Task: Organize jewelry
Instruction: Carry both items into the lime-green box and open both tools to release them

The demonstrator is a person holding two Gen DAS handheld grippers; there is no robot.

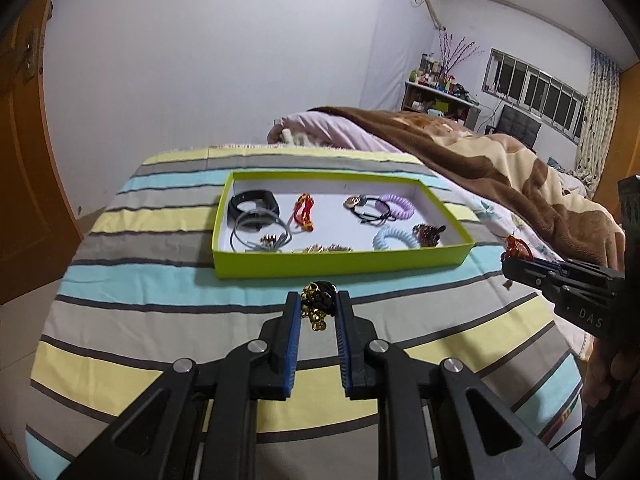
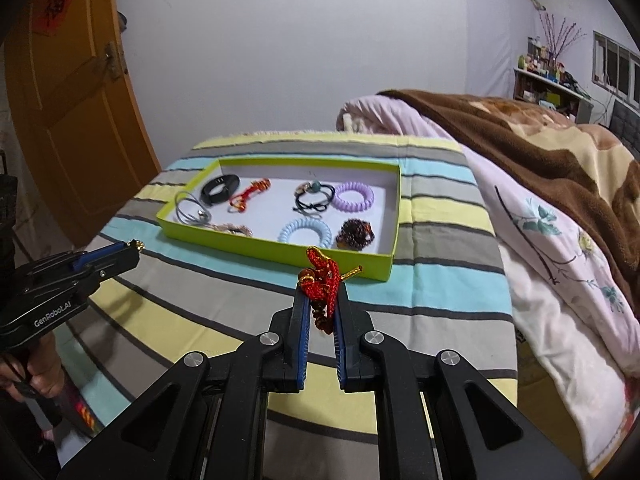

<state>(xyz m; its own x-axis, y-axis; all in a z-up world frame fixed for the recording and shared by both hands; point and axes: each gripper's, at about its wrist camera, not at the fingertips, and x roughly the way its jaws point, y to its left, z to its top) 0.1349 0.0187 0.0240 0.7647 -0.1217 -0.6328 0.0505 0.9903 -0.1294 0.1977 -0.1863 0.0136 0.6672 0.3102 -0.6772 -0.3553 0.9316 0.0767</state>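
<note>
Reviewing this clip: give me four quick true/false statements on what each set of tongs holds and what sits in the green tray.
1. The left tongs grip a black cord with gold beads. True.
2. The right tongs are empty. False: they pinch a red knotted cord.
3. The green tray holds a purple coil hair tie. True.
4. Both held pieces are inside the tray. False: both are held over the striped cloth, short of it.

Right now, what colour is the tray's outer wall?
Lime green tray, white inside; clearest in the left wrist view.
</note>
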